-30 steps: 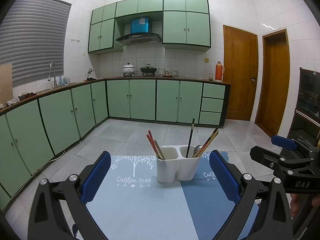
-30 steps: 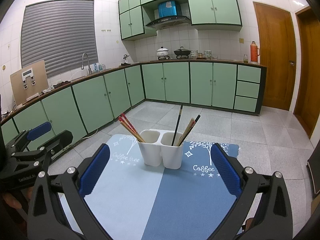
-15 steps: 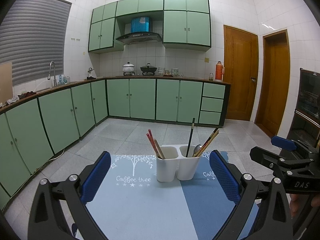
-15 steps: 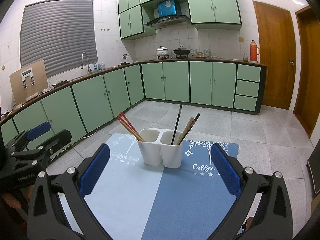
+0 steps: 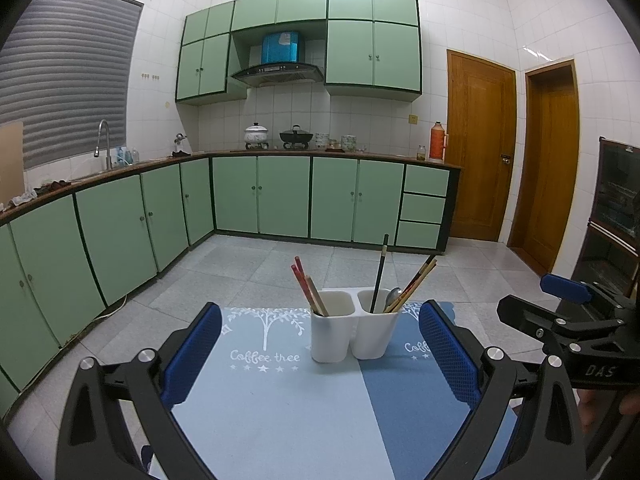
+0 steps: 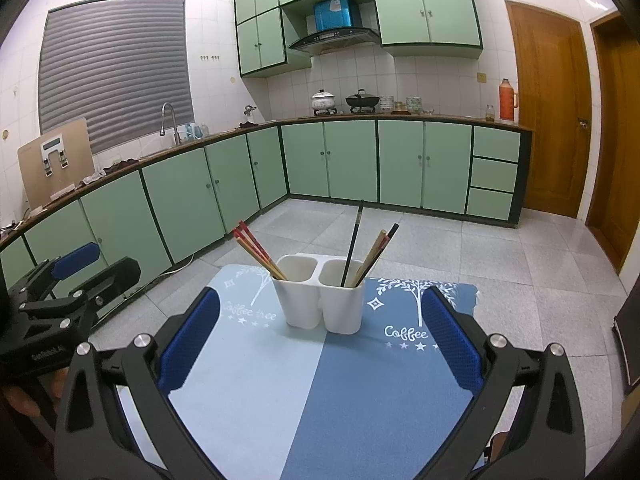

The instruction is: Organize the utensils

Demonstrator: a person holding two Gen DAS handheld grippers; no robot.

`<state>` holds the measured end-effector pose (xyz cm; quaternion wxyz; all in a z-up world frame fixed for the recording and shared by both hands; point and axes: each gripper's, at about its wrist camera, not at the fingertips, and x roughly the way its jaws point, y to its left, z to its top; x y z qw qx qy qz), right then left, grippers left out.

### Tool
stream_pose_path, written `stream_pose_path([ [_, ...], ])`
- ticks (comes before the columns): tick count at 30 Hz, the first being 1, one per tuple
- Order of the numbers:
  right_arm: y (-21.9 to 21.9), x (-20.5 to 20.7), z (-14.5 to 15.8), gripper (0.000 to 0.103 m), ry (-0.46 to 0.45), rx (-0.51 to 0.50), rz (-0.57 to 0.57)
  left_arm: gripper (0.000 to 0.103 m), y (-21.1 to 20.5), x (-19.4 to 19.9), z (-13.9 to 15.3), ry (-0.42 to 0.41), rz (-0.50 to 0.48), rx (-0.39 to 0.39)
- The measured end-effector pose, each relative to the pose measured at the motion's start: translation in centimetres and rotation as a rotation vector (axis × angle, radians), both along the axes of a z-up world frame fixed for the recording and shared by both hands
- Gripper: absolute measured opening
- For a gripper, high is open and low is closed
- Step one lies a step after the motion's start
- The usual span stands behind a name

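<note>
Now | both hand-held grippers [image 5: 320, 350] [image 6: 320, 340] wide open, empty | cup holder [image 5: 352, 332] at 12 o'clock | chopsticks [image 5: 308, 290] sorted inside, looks done

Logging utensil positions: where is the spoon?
Left wrist view: the spoon stands in the white holder's right compartment, among the chopsticks.

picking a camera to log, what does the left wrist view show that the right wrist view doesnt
Only the left wrist view shows the metal spoon in the holder's right compartment and the dark glass-fronted cabinet. Only the right wrist view shows the brown board on the counter. Both show the white two-compartment utensil holder, chopsticks and blue mat.
</note>
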<state>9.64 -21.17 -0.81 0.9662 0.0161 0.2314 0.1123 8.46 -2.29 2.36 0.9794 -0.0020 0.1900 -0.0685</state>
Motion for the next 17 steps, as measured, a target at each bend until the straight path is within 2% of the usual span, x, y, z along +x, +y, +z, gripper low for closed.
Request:
stream_pose_path([
  [17, -0.35, 0.06, -0.14, 0.098, 0.007, 0.002, -0.002, 0.097, -0.17, 0.04, -0.59, 0.005, 0.005, -0.004],
])
